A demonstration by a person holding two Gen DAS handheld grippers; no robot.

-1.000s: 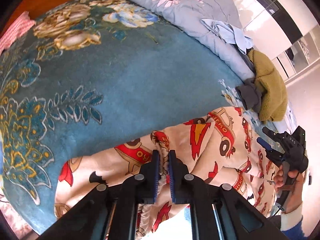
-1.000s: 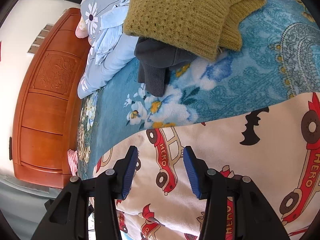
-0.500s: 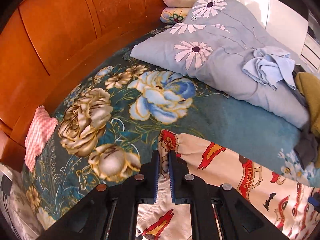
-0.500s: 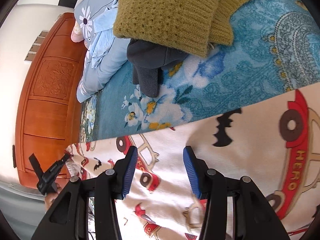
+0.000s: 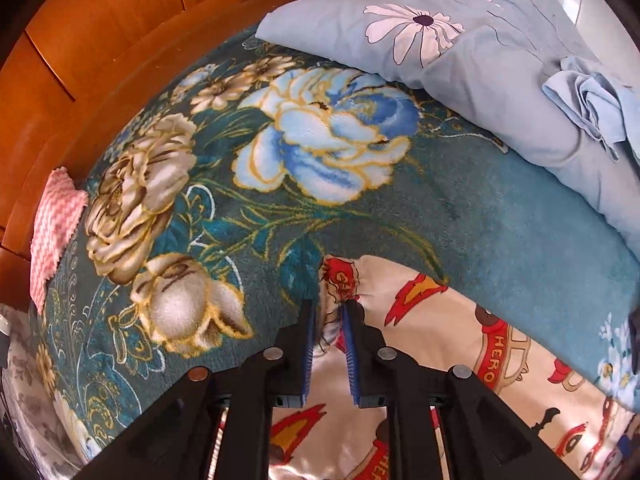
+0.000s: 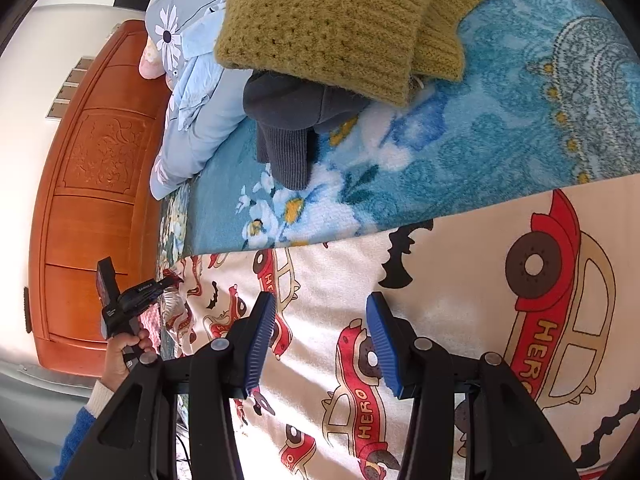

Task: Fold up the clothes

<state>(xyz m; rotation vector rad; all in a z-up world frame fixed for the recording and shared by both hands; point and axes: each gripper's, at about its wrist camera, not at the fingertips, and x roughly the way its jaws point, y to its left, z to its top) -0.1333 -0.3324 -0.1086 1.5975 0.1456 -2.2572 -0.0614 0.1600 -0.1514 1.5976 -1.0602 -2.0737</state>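
Left gripper point(image 5: 329, 312) jaws opening around a corner of the cream car-print garment point(image 5: 432, 344); right gripper point(image 6: 320, 312) hovers agape above it.

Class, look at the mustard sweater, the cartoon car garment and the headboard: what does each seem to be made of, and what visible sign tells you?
Mustard sweater: chunky yarn knit, matte; open stitches show.
Cartoon car garment: thin printed woven fabric, probably cotton; it wrinkles softly.
Headboard: wood, glossy orange-brown varnish; carved panel and highlights.
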